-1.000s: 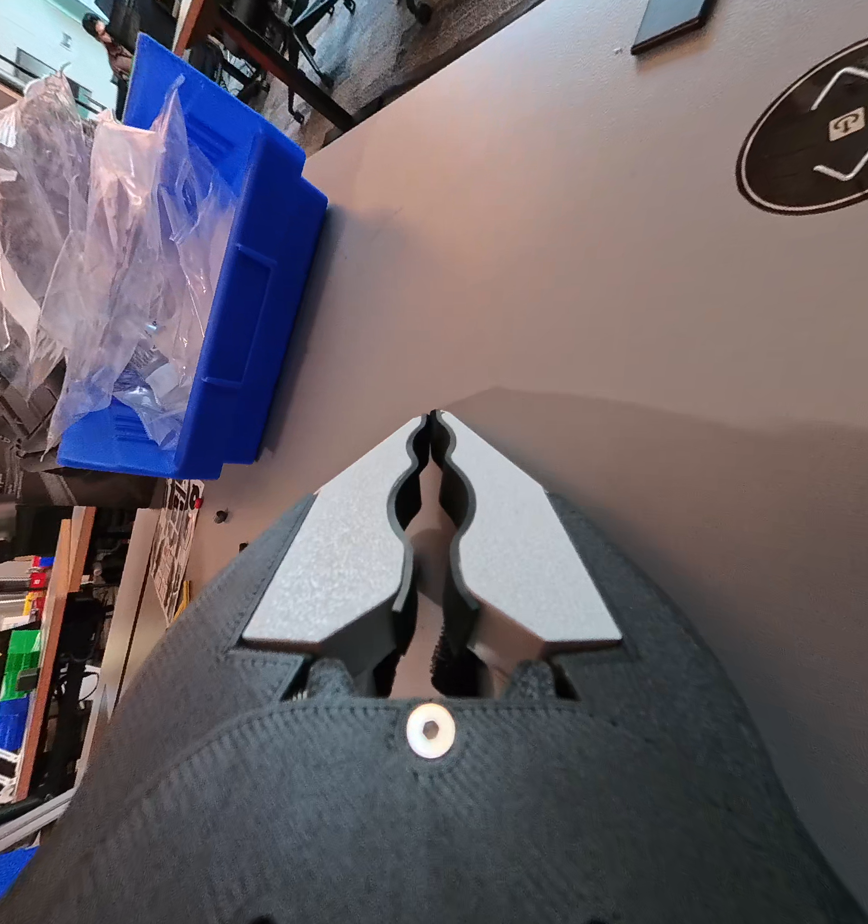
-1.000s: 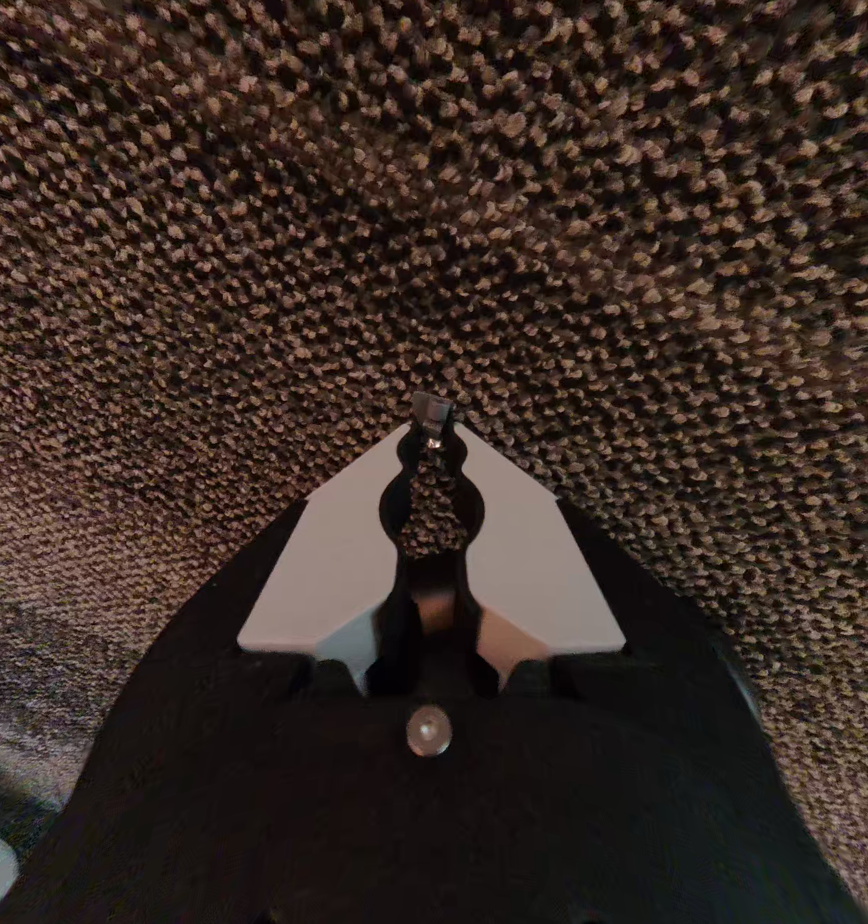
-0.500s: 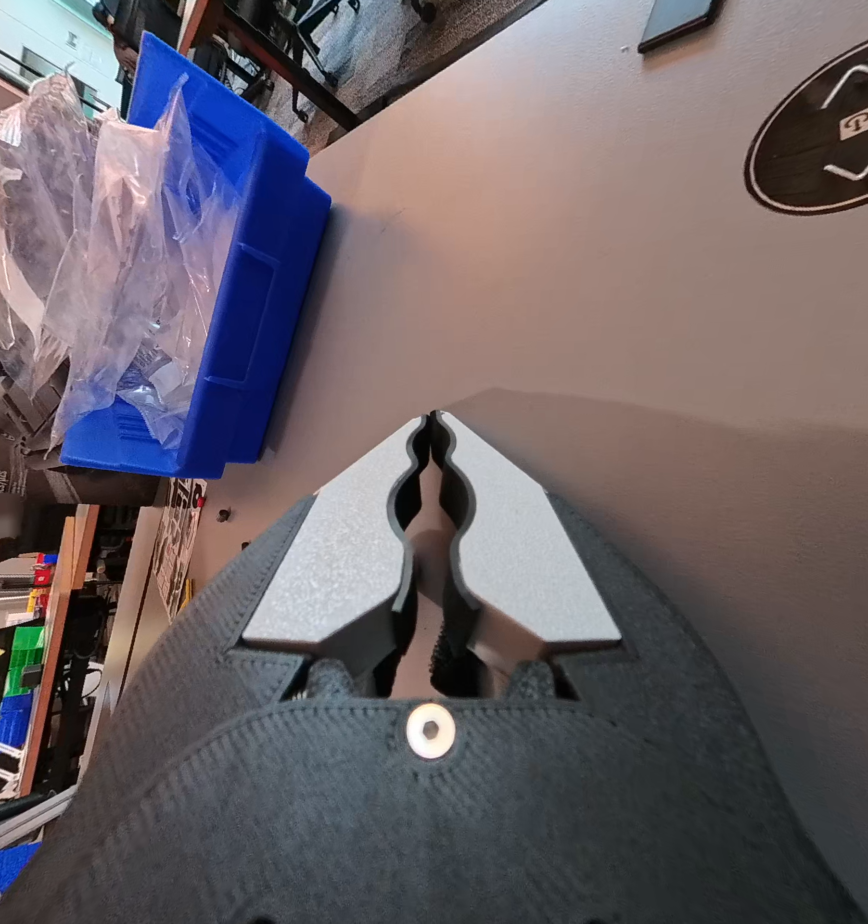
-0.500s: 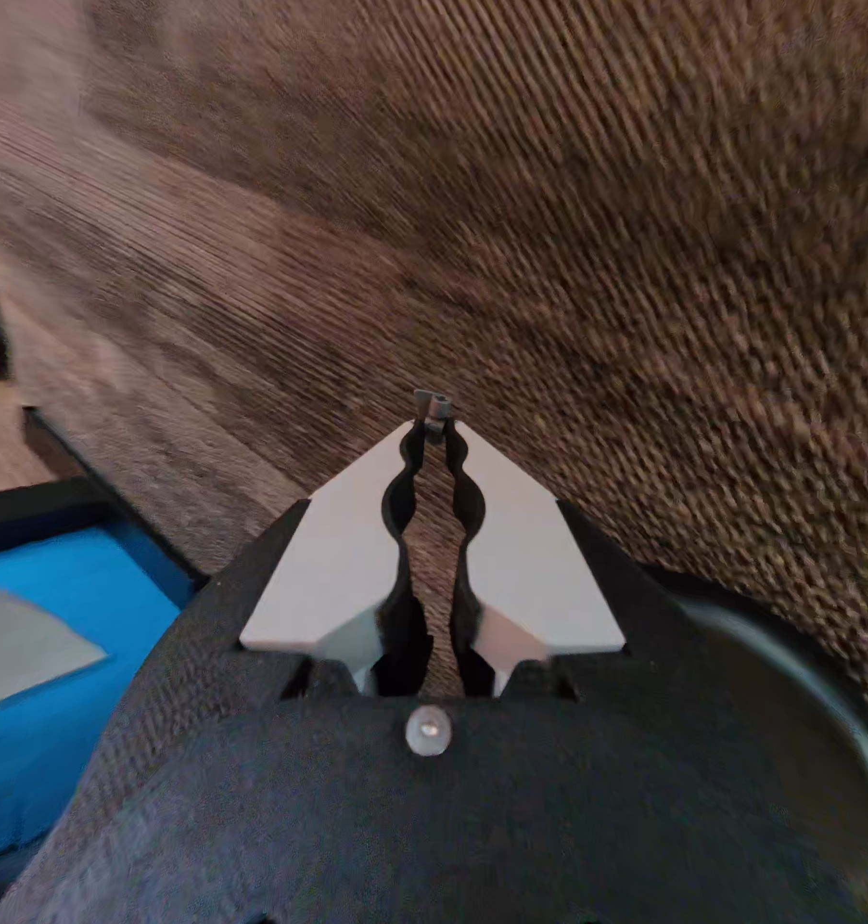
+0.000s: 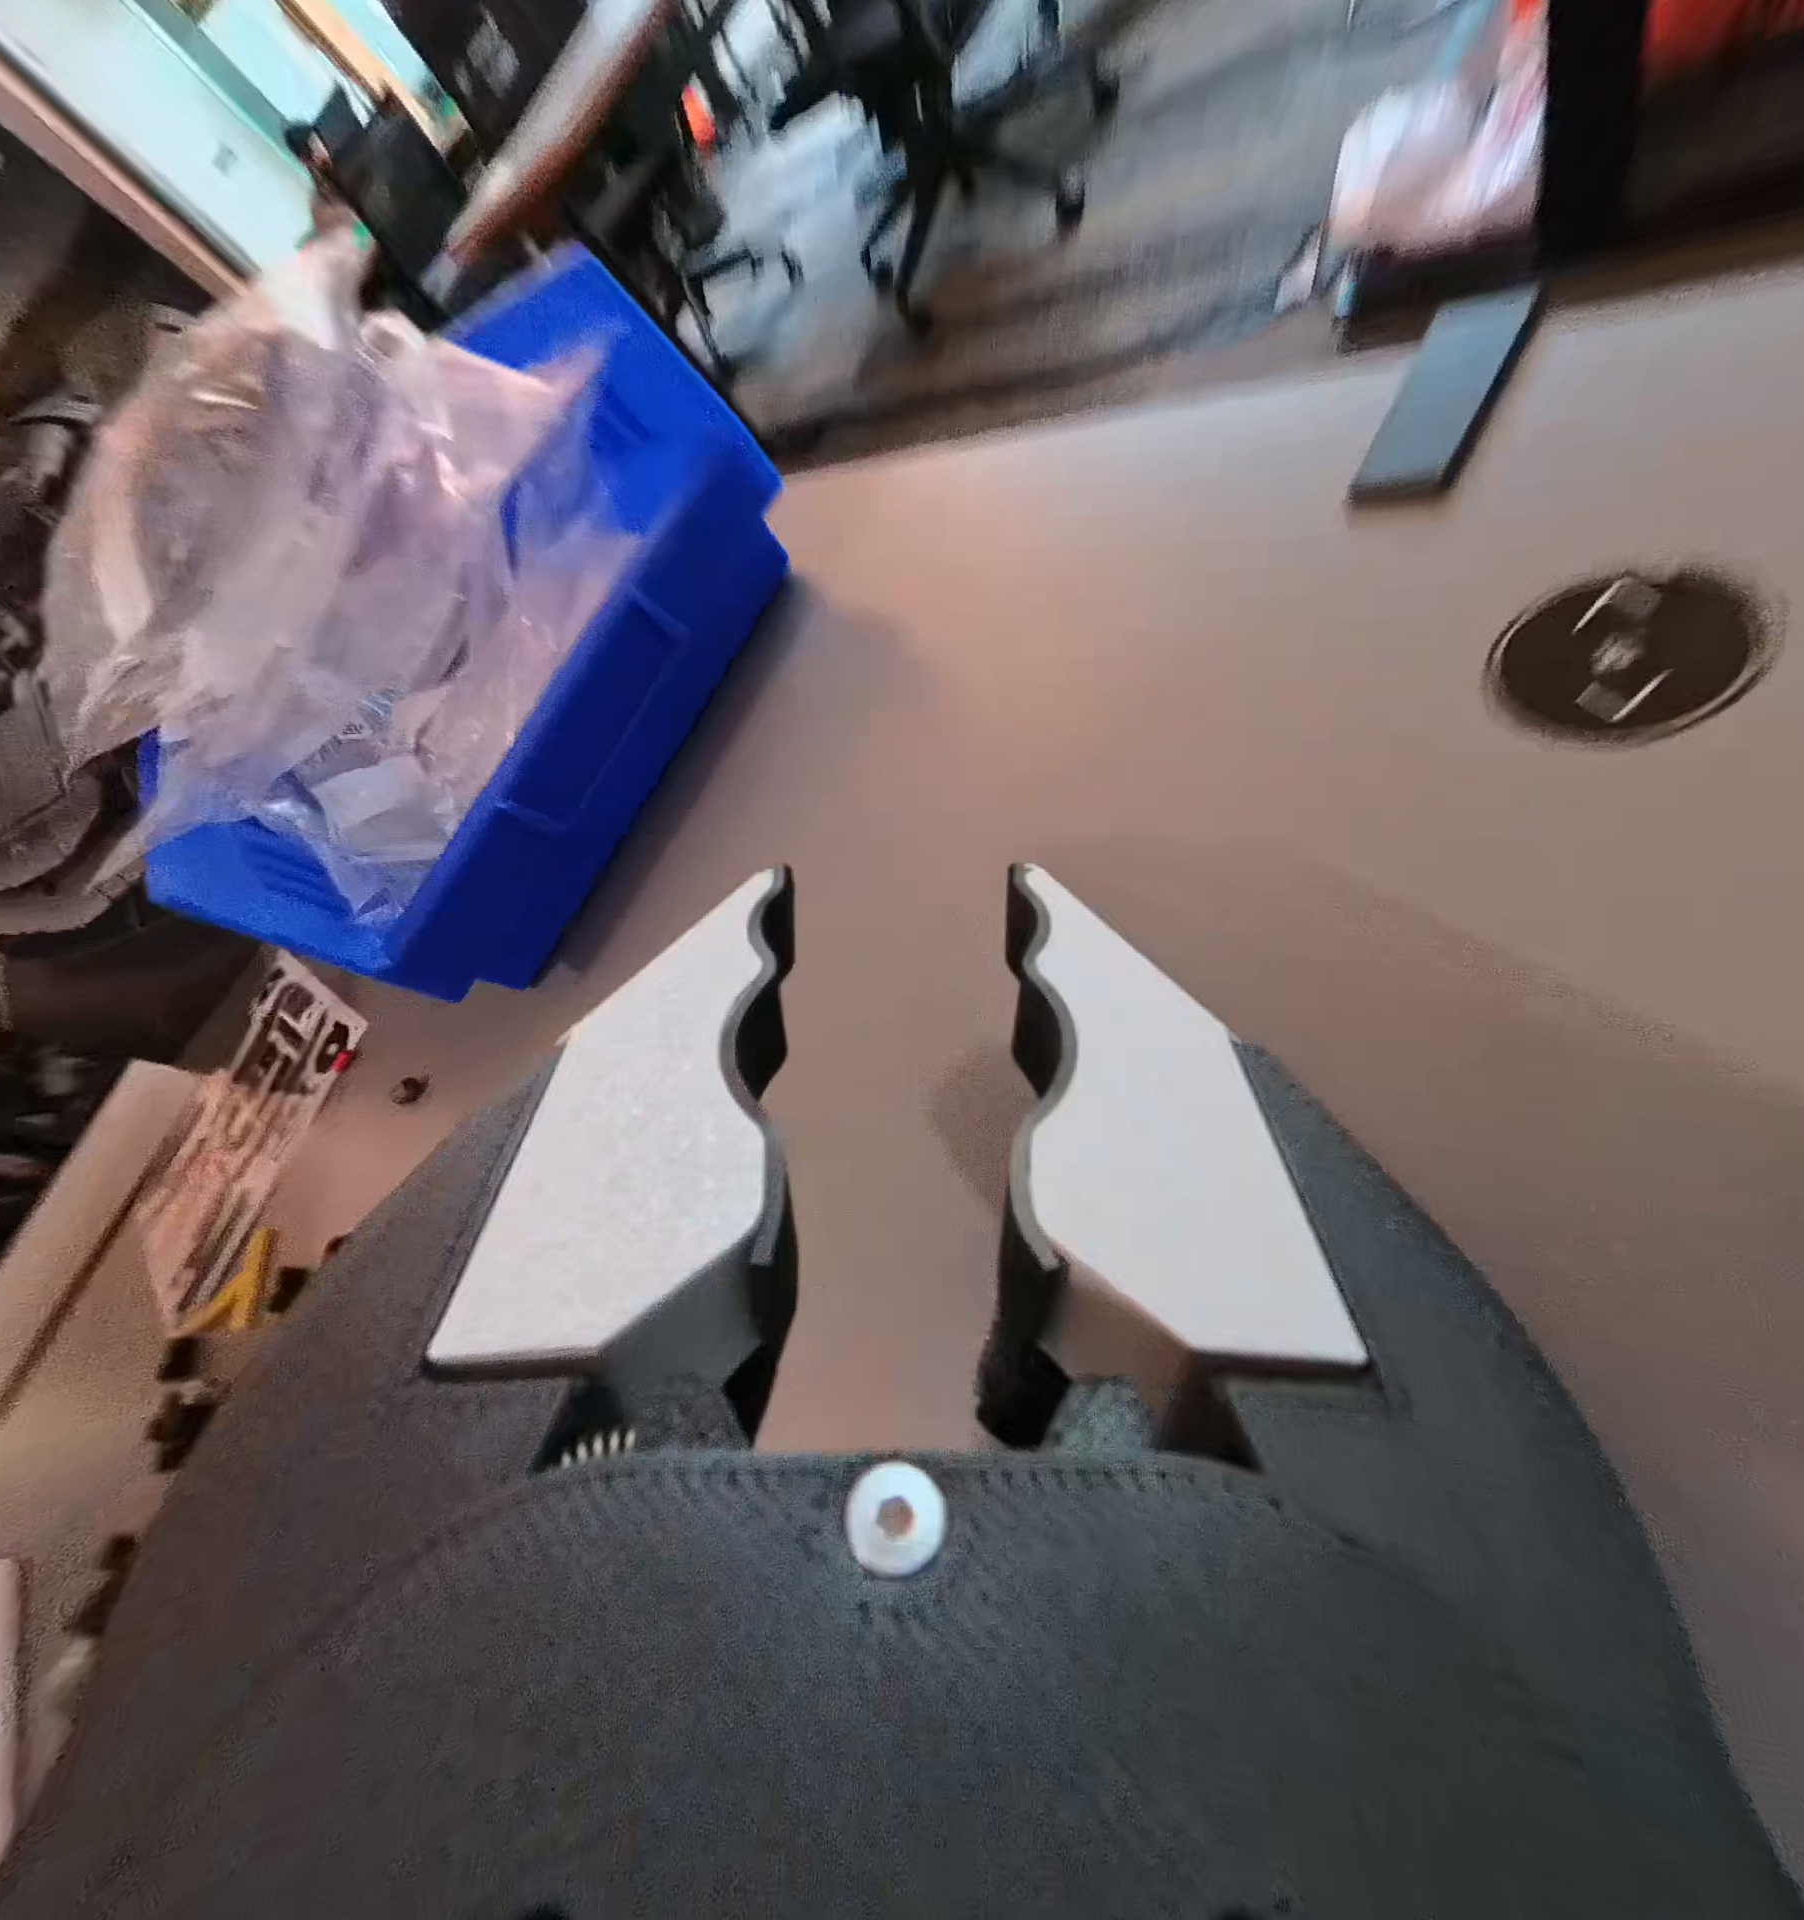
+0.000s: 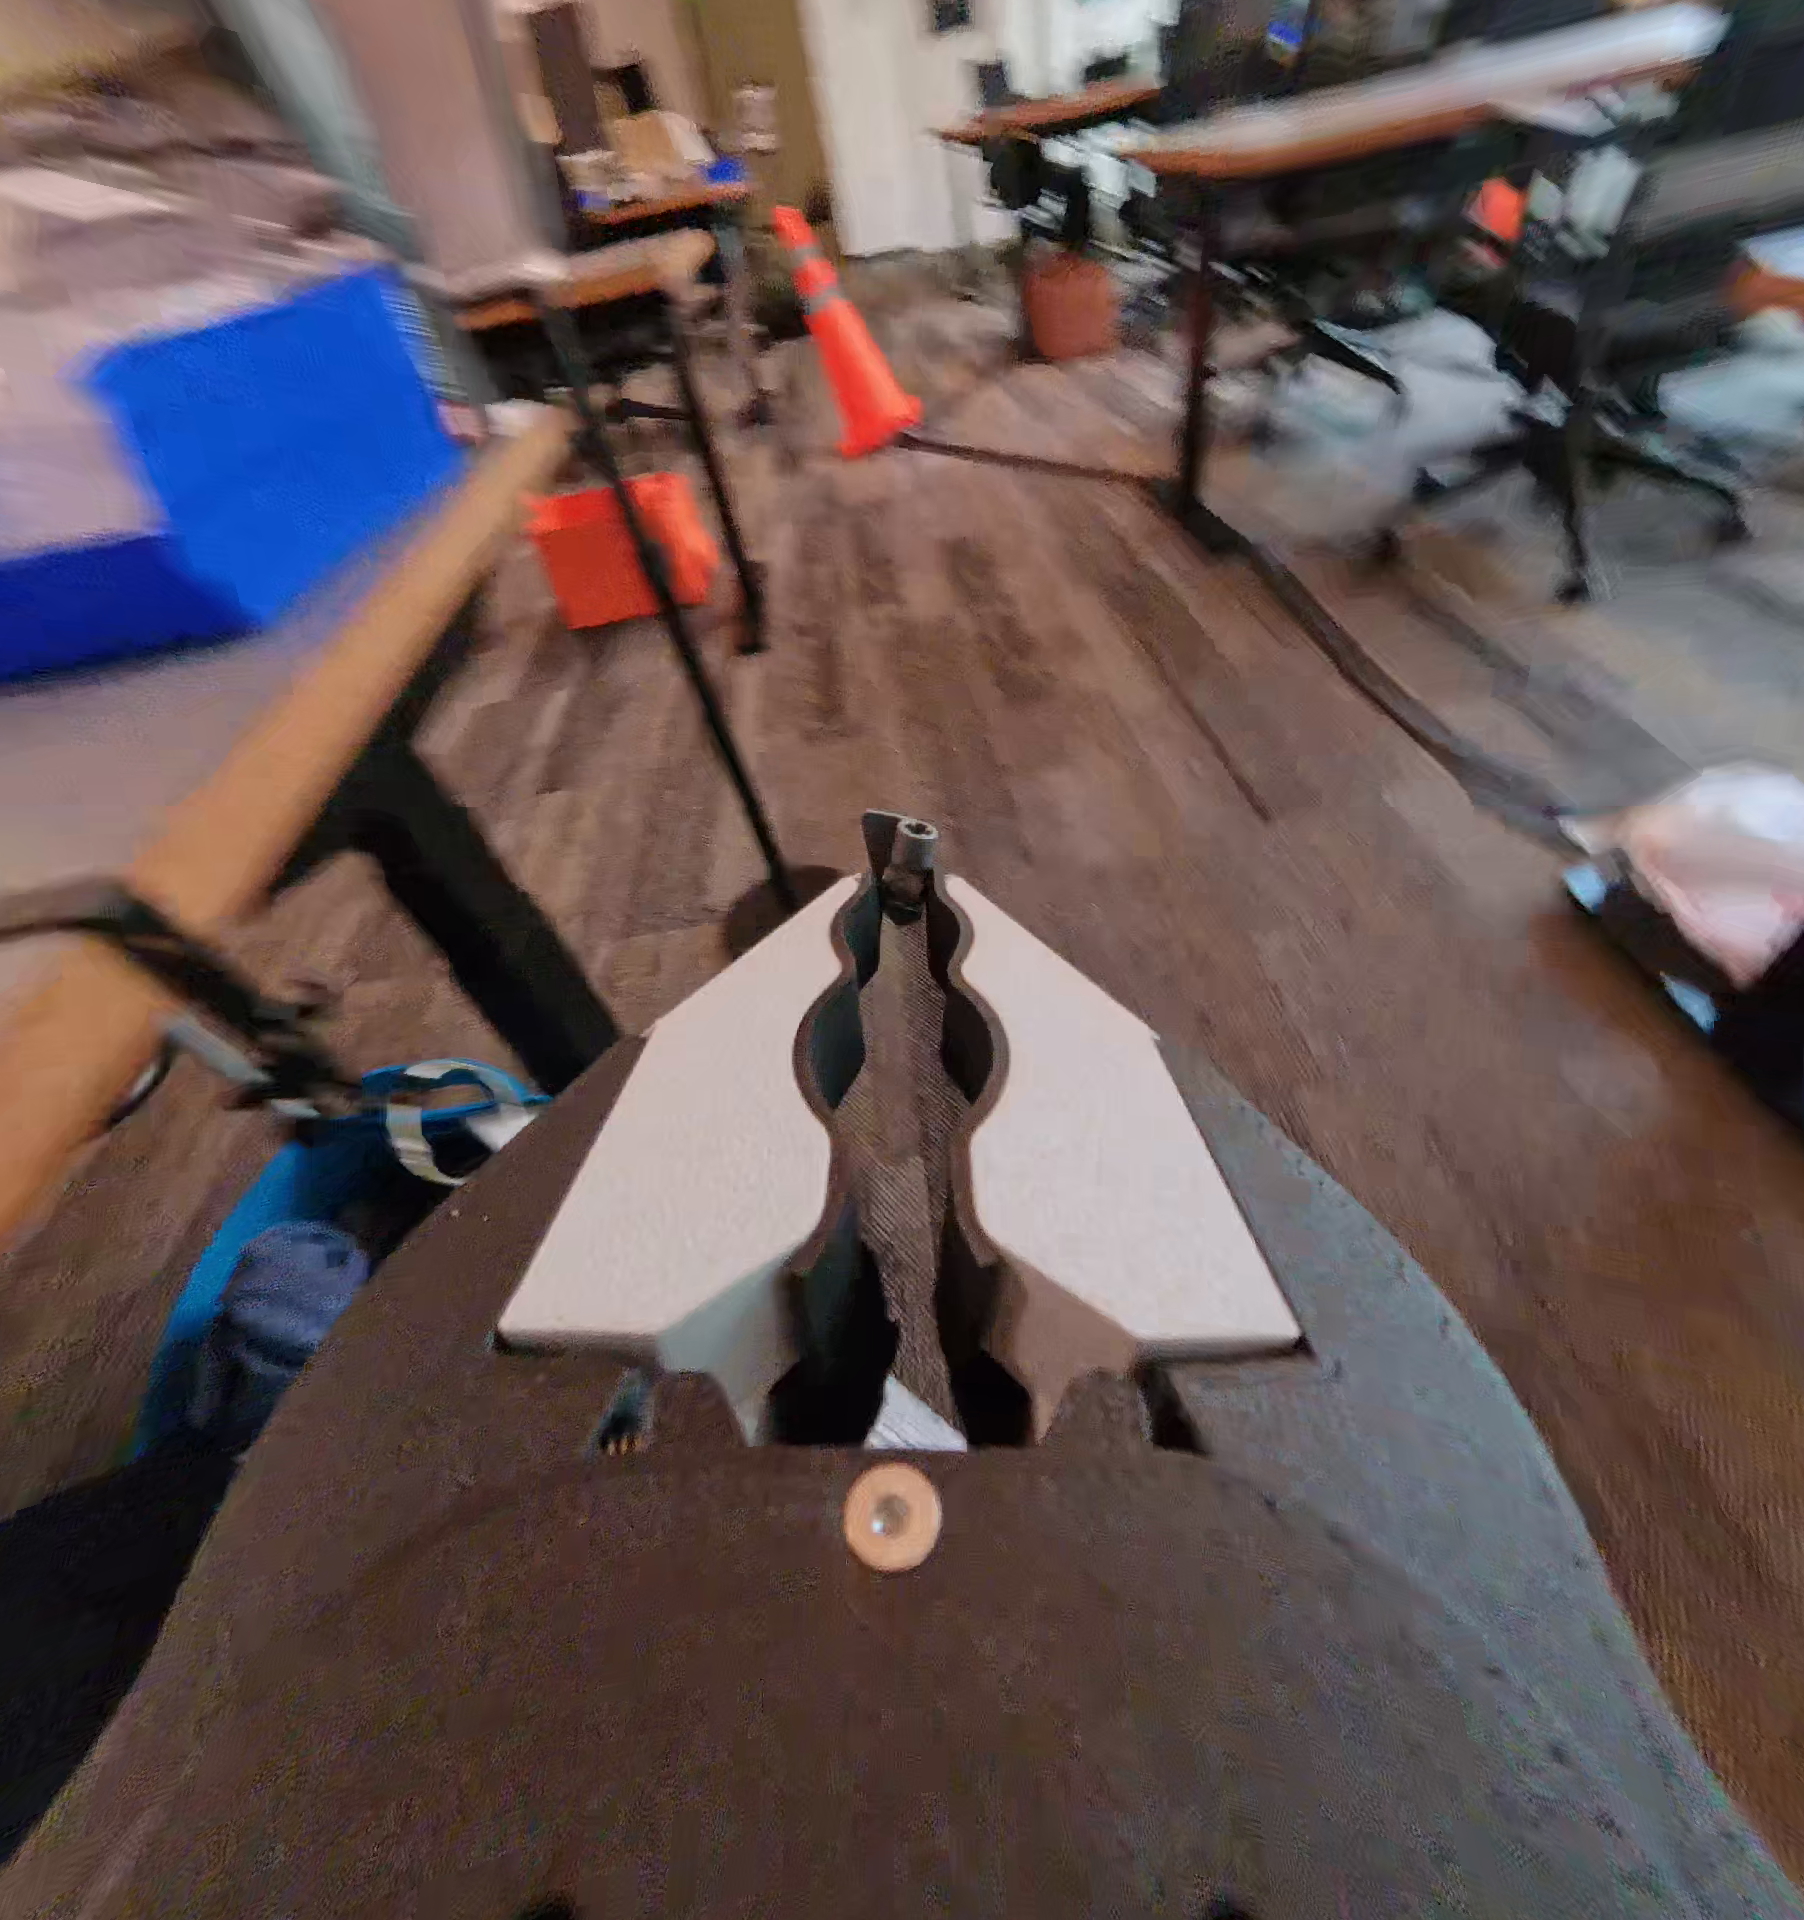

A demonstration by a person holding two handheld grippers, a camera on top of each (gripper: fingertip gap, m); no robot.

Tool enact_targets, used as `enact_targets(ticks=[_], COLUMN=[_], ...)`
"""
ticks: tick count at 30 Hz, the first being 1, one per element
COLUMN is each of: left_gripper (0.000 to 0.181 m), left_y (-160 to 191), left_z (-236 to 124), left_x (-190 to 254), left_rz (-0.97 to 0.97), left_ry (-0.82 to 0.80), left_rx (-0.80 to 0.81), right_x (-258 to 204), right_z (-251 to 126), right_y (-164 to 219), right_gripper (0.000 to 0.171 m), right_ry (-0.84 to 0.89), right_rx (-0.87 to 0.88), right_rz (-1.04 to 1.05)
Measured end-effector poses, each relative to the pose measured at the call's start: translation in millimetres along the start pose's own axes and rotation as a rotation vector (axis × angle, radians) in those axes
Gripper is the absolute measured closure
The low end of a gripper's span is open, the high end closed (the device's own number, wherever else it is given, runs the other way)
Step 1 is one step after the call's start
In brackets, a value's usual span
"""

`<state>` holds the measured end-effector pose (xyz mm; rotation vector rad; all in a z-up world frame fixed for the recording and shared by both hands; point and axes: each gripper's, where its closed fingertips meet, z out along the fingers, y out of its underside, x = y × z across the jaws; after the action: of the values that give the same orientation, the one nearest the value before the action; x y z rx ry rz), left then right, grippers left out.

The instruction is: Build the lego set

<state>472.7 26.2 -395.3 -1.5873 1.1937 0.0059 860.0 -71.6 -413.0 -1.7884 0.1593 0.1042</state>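
My left gripper [image 5: 900, 883] is open and empty above the grey table [image 5: 1137, 644]. A blue bin [image 5: 586, 727] filled with clear plastic bags [image 5: 326, 582] stands on the table to its far left. My right gripper [image 6: 903, 883] is shut on a small dark grey lego piece [image 6: 900, 852] that sticks out past its tips. It is held off the table, over the brown carpet [image 6: 1293, 935], to the right of the table's wooden edge [image 6: 285, 769]. The blue bin [image 6: 254, 447] shows blurred at the left of that view.
A dark flat slab [image 5: 1449, 405] and a round black inset [image 5: 1630, 660] lie on the table's far right. A printed sheet [image 5: 254, 1132] lies at the left edge. On the floor are an orange cone [image 6: 841, 332], an orange box [image 6: 617, 545], office chairs [image 6: 1584, 343] and a blue bag [image 6: 285, 1226]. Left tips to right tips: about 40 cm. The round black inset [image 5: 1630, 660] is about 10 cm from my left fingertips and 30 cm from my right.
My left gripper has opened and tilted up, so more of the room shows. My right gripper has swung up from the carpet toward the room, still holding the small piece.
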Motion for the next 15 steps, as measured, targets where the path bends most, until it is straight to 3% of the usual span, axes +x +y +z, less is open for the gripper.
enact_targets(ticks=[3,6,10,15], left_gripper=[0.140,0.142,0.144,0.138], left_y=[-4,11,60,164], left_z=[-40,-91,-163,-234], left_x=[-6,-24,-68,-132], left_rz=[-0.086,-0.117,-0.171,-0.223], left_ry=[0.001,-0.044,-0.132,-0.247], left_rx=[0.061,0.079,0.030,-0.154], right_x=[-119,-253,-423,-597], right_z=[5,10,18,31], right_y=[-59,-77,-49,1], right_gripper=[0.165,0.165,0.165,0.164], right_ry=[-0.234,-0.520,-0.851,-1.111], right_rx=[0.019,-0.009,-0.127,-0.294], right_rz=[-0.151,-0.248,-0.386,-0.556])
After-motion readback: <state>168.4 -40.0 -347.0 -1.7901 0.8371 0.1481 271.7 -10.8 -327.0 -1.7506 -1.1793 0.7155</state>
